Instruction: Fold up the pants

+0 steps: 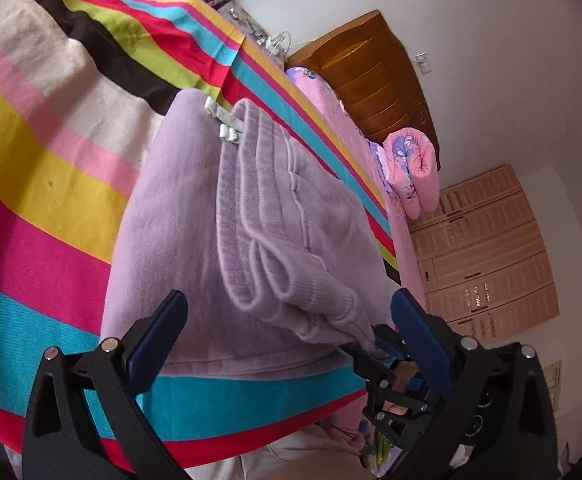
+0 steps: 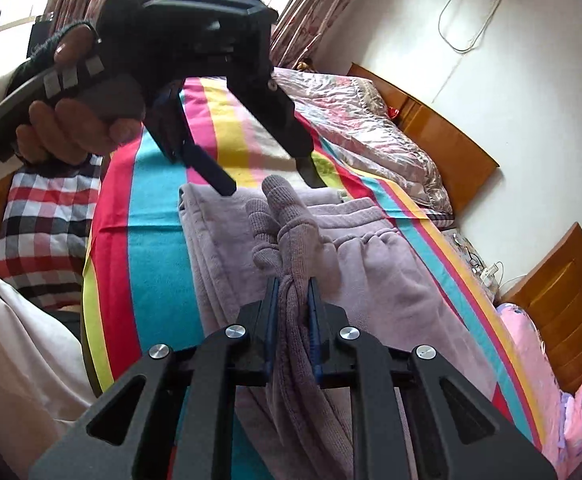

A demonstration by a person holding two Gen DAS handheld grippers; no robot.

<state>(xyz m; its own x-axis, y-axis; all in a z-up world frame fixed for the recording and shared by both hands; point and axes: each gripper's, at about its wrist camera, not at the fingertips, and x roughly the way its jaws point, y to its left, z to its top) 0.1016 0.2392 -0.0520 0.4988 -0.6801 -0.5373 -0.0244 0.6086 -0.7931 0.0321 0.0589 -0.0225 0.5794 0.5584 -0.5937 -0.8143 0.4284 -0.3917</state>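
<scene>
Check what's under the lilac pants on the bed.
The lilac pants lie directly on the striped bedspread, which shows on every side. Whatever lies beneath the folded layers themselves is covered.

The pants [image 2: 375, 276] are soft and light purple. They lie folded in thick layers on the striped sheet [image 1: 51, 184] of the bed. One ribbed cuff [image 2: 291, 232] is bunched up and lifted above the rest. The ribbed waistband [image 1: 259, 184] lies on top, with white cord ends [image 1: 227, 120] beside it.
</scene>
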